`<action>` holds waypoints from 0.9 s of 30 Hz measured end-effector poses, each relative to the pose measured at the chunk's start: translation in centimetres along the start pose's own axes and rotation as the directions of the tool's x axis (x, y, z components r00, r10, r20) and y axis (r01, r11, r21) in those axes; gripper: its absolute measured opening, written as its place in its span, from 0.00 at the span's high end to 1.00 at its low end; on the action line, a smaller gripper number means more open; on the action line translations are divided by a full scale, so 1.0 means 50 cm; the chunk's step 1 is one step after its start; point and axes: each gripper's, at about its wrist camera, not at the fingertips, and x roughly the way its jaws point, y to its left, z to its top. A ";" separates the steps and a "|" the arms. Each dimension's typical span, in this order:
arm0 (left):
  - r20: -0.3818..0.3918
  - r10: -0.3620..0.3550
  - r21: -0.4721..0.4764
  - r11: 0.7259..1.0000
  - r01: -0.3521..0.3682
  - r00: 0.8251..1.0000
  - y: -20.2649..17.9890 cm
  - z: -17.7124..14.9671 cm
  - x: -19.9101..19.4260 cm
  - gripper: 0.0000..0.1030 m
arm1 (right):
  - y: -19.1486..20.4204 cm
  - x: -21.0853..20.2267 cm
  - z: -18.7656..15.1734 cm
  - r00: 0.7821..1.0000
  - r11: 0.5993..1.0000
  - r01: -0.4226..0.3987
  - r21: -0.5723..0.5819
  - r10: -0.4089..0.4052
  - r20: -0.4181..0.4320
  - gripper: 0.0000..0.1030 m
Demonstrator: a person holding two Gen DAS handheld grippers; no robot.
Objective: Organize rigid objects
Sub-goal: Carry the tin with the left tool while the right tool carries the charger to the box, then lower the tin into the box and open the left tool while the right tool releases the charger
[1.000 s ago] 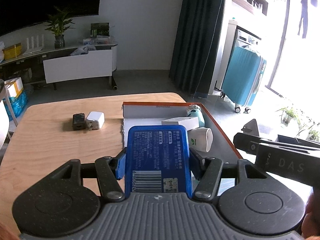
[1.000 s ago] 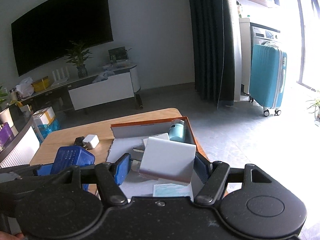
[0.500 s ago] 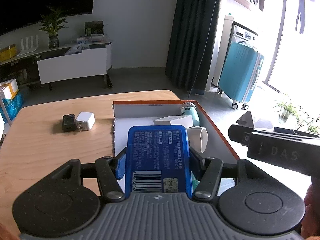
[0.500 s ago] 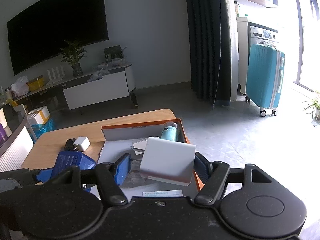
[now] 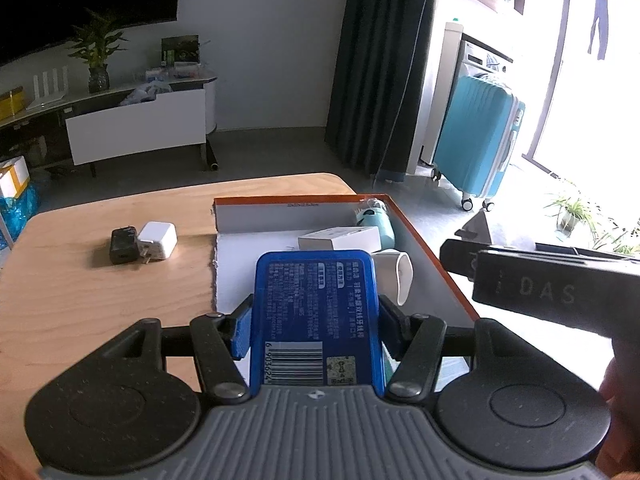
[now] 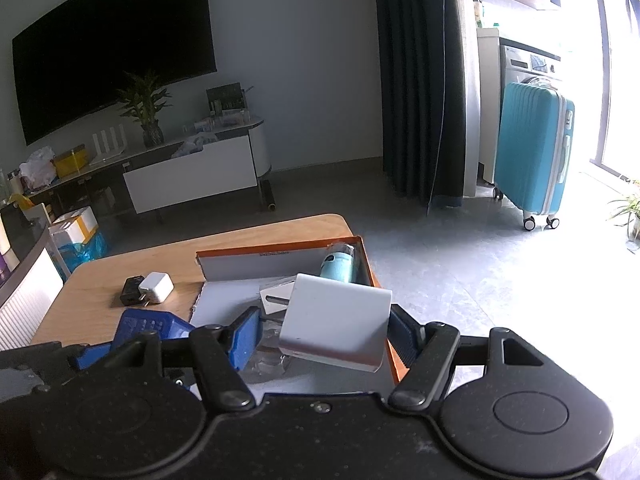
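Observation:
My left gripper (image 5: 316, 322) is shut on a blue flat box (image 5: 316, 312) with a barcode and holds it above the near left part of the orange-rimmed tray (image 5: 436, 256). My right gripper (image 6: 326, 330) is shut on a white square box (image 6: 336, 322) and holds it tilted above the tray (image 6: 280, 249). In the tray lie a white carton (image 5: 340, 238), a teal bottle (image 5: 374, 220) and a white cup (image 5: 396, 276). The blue box also shows in the right wrist view (image 6: 148, 328).
A white charger (image 5: 158, 238) and a black adapter (image 5: 123, 245) lie side by side on the wooden table (image 5: 100, 304) left of the tray. A teal suitcase (image 5: 478, 144) stands on the floor beyond. The right gripper's body (image 5: 552, 288) crosses the right side.
Both grippers have risen and pulled back a little with their boxes still held. The tray and table objects have not moved.

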 end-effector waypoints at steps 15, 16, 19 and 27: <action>-0.020 -0.005 -0.002 1.000 0.005 1.000 -0.011 0.009 0.025 0.40 | -0.008 0.026 0.011 0.999 1.000 -0.012 0.004 0.012 -0.032 0.21; -0.021 -0.007 -0.001 1.000 0.007 1.000 -0.013 0.009 0.026 0.40 | -0.008 0.028 0.012 0.999 1.000 -0.012 0.005 0.012 -0.034 0.21; -0.025 -0.008 0.002 1.000 0.008 1.000 -0.017 0.010 0.031 0.40 | -0.006 0.032 0.013 0.999 1.000 -0.012 0.003 0.012 -0.038 0.21; -0.034 -0.006 -0.005 1.000 0.006 0.999 -0.011 0.016 0.044 0.40 | -0.004 0.045 0.021 0.999 1.000 -0.018 -0.001 0.018 -0.048 0.21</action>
